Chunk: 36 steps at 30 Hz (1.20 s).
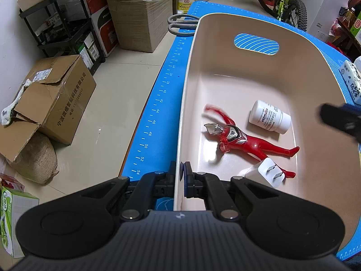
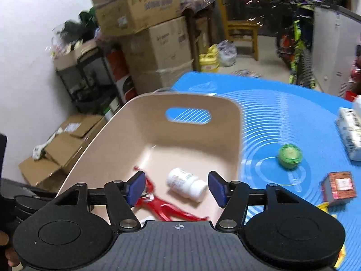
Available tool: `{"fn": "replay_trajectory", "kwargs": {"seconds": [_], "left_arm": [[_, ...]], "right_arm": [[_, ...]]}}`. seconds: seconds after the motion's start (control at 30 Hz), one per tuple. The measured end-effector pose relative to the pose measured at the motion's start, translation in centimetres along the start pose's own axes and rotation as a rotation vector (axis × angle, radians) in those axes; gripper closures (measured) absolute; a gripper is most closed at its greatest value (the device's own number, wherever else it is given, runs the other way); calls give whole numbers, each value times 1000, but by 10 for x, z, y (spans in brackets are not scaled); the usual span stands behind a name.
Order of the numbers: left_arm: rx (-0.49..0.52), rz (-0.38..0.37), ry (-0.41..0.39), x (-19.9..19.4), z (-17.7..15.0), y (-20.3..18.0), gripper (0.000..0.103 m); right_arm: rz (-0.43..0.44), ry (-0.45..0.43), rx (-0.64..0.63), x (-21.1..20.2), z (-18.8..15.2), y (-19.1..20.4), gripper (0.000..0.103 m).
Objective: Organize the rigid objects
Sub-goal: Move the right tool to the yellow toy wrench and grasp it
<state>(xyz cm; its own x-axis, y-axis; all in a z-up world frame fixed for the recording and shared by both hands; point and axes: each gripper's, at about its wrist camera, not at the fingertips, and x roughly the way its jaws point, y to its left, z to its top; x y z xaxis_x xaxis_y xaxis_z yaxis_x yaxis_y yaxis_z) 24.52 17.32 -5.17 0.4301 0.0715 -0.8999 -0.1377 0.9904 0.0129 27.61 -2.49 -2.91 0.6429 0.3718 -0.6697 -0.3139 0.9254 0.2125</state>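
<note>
At the bin's (image 1: 225, 22) left rim the left gripper (image 1: 183, 174) is clamped; the right gripper (image 2: 174, 186) is spread empty above bottle (image 2: 186, 184) and figure (image 2: 167, 207). Remaining items on the mat (image 2: 282, 117) could be mis-dropped if the bin is tugged.

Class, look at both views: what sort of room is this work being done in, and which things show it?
Probably a home storeroom or garage. Stacked cardboard boxes line the wall, a bicycle is parked behind the blue mat, and a black shelf rack holds clutter.

My left gripper (image 1: 180, 172) pinches the bin's near wall (image 1: 178, 135); ahead of my fingers lie red figure (image 1: 239, 139), bottle (image 1: 269, 116), charger (image 1: 266, 172).
</note>
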Motion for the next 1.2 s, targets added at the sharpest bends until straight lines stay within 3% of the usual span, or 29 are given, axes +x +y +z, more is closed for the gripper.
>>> {"fn": "replay_trajectory", "kwargs": {"seconds": [0.27,0.5,0.73,1.0,1.2], "left_arm": [[-1,-3,-1,0,1,0,96],[-3,-1,-2,0,0,0,96],[-8,-6,-4,0,0,-1,96],[-10,-4,-5,0,-1,0,96],[-9,-4,-5,0,-1,1,96]], "right_arm": [[-116,-65,91,-38,0,-62,30],[-261,-49,126,-46,-17,-113,30],[-376,99,152,-26,-44,-166,30],[-399,261,164,3,-70,-197,30],[-364,291,156,7,-79,-192,30]]}}
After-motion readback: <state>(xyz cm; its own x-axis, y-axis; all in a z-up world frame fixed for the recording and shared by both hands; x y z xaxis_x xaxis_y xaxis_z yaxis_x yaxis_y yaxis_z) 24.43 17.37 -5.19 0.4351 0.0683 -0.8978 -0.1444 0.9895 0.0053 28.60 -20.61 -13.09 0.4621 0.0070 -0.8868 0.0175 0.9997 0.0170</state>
